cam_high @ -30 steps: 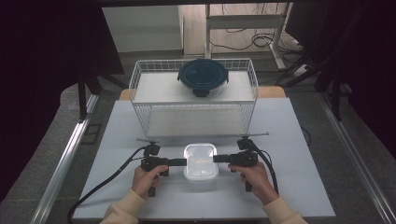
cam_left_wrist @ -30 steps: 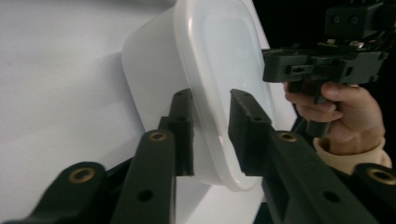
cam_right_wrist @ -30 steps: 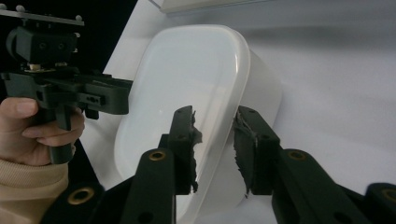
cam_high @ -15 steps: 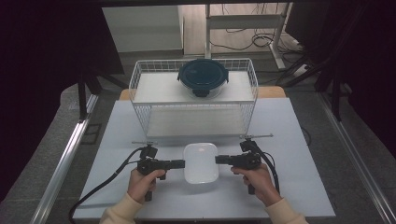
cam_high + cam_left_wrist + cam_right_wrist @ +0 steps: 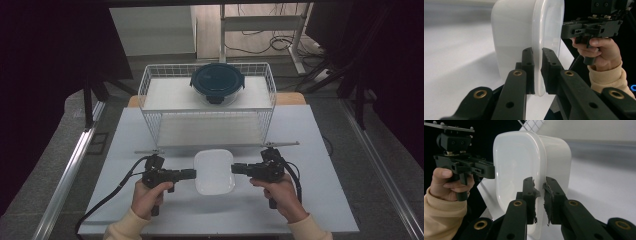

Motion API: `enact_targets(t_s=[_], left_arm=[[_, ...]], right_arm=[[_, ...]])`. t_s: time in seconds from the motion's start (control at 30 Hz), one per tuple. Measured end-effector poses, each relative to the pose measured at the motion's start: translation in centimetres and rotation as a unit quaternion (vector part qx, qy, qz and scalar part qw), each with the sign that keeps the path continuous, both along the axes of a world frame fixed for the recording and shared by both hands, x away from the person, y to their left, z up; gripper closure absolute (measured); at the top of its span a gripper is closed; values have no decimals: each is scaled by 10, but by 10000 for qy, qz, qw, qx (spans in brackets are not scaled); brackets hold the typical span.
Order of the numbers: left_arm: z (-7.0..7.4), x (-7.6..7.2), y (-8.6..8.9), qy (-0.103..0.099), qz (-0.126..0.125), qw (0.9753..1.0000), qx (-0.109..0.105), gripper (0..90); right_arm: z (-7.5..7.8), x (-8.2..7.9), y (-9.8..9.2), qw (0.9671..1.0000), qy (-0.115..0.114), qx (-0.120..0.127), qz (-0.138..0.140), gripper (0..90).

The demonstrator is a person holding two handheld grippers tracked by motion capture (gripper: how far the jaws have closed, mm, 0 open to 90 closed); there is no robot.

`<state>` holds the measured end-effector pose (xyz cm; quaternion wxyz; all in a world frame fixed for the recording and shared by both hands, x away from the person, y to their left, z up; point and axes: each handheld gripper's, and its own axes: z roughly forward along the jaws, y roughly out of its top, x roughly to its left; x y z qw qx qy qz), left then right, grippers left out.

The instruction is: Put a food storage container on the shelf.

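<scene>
Both grippers, left gripper (image 5: 192,173) and right gripper (image 5: 234,169), have jaws clamped on opposite rims of the white container (image 5: 214,171) above the table (image 5: 320,150) — looks light, rigid, glossy-slick, so rim holds suit.

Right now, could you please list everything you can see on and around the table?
White container: one, white, near middle of the table, held at its rim from both sides.
Round container: one, clear with a dark blue lid, on the upper level of the wire basket.
Wire basket: one, white, far half of the table.
Table: one, white top.
Left gripper: one, black, jaws shut on the white container's left rim.
Right gripper: one, black, jaws shut on its right rim.
Hands: two, cream sleeves, near edge.
</scene>
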<state>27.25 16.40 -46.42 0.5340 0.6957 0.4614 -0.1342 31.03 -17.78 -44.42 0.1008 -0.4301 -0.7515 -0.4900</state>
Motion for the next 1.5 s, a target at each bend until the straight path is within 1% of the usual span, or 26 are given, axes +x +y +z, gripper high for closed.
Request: enact_targets(t_s=[0.07, 0.2, 0.27, 0.47, 0.53, 0.77, 1.07, 1.23, 1.3, 1.5], left_arm=[[6, -3, 0, -136, -3, 9999, 42, 818], [15, -8, 0, -283, -12, 9996, 1, 819], [19, -10, 1, -345, -1, 9994, 22, 819], [28, -15, 1, -510, -1, 9987, 48, 818], [31, -16, 1, -576, 0, 9983, 88, 818], [40, -19, 5, -734, 37, 9972, 141, 816], [48, -15, 7, -829, 35, 9963, 210, 813], [53, -11, 9, -858, 35, 9962, 169, 812], [58, -8, 10, -897, 55, 9958, 188, 812], [75, -5, 14, -1029, 68, 9944, 220, 810]], right_arm=[[6, -3, 0, 9999, -108, 17, 12, 793], [15, -8, -1, 9996, -256, 68, 45, 794], [19, -10, 0, 9994, -354, 38, 51, 794], [31, -16, 0, 9984, -563, 56, 93, 794], [34, -18, 1, 9979, -645, 42, 99, 795], [45, -21, 5, 9964, -835, 41, 153, 795], [52, -21, 7, 9955, -934, 55, 170, 798], [59, -18, 8, 9949, -987, 58, 191, 798], [62, -16, 9, 9943, -1046, 71, 203, 798], [79, -12, 13, 9925, -1193, 92, 231, 800]])
